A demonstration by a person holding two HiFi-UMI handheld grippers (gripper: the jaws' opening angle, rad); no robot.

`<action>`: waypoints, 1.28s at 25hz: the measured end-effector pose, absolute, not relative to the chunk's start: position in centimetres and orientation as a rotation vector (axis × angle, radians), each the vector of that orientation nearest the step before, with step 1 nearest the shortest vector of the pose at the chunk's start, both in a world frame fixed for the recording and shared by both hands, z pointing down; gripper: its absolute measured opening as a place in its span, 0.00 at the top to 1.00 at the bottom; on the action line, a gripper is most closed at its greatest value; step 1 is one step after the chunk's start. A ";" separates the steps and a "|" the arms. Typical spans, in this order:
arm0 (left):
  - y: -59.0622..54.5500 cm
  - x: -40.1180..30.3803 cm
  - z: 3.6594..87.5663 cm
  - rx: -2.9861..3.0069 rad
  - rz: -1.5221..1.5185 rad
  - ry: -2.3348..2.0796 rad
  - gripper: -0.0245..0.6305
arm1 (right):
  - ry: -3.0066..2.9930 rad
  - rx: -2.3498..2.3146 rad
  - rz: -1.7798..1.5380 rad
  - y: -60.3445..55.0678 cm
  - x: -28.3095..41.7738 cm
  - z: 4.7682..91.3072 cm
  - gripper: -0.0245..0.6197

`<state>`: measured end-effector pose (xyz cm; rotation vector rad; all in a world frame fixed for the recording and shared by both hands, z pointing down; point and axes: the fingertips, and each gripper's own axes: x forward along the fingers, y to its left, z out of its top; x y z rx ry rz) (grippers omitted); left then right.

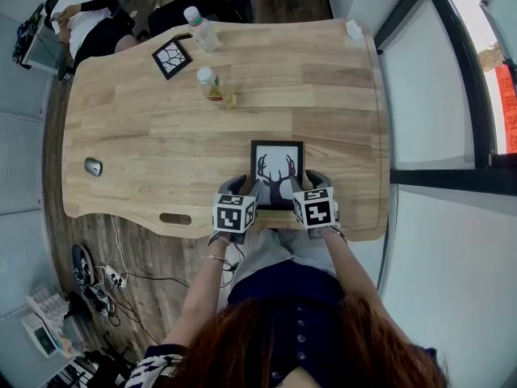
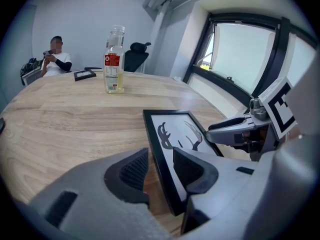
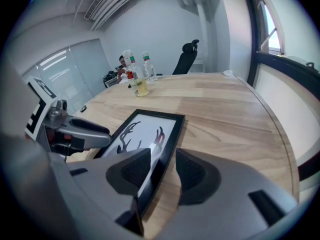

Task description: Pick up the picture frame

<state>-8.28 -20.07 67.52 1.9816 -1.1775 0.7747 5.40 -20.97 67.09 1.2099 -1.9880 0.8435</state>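
Note:
A black picture frame with a deer-antler print lies flat on the wooden table, close to its near edge. My left gripper straddles the frame's left rail, one jaw outside it and one over the print. In the left gripper view the rail passes between the jaws with a gap beside it. My right gripper straddles the right rail the same way, and its pads stand off the wood. Both grippers are open.
Two plastic bottles and a second small frame stand farther up the table. A mouse lies at the left. A person sits at the far left corner. Windows run along the right side.

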 end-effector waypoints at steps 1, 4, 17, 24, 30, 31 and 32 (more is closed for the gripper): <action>-20.0 -8.3 67.7 1.977 0.778 -1.176 0.72 | -1.984 1.210 0.851 -20.9 5.4 67.2 0.72; -19.9 -8.3 68.1 1.967 0.787 -1.174 0.72 | -1.975 1.213 0.865 -20.8 5.5 67.5 0.72; -19.5 -8.1 69.0 1.946 0.815 -1.136 0.71 | -1.955 1.212 0.948 -20.2 5.4 68.4 0.72; -19.4 -7.9 69.1 1.929 0.806 -1.108 0.72 | -1.954 1.212 1.005 -20.2 5.3 68.6 0.73; -19.3 -7.6 69.0 1.916 0.790 -1.102 0.77 | -1.942 1.230 1.027 -20.1 5.1 68.6 0.76; -19.3 -7.6 69.0 1.913 0.786 -1.100 0.77 | -1.940 1.236 1.034 -20.1 5.2 68.6 0.77; -19.3 -7.6 69.0 1.910 0.782 -1.099 0.77 | -1.940 1.242 1.045 -20.1 5.2 68.5 0.77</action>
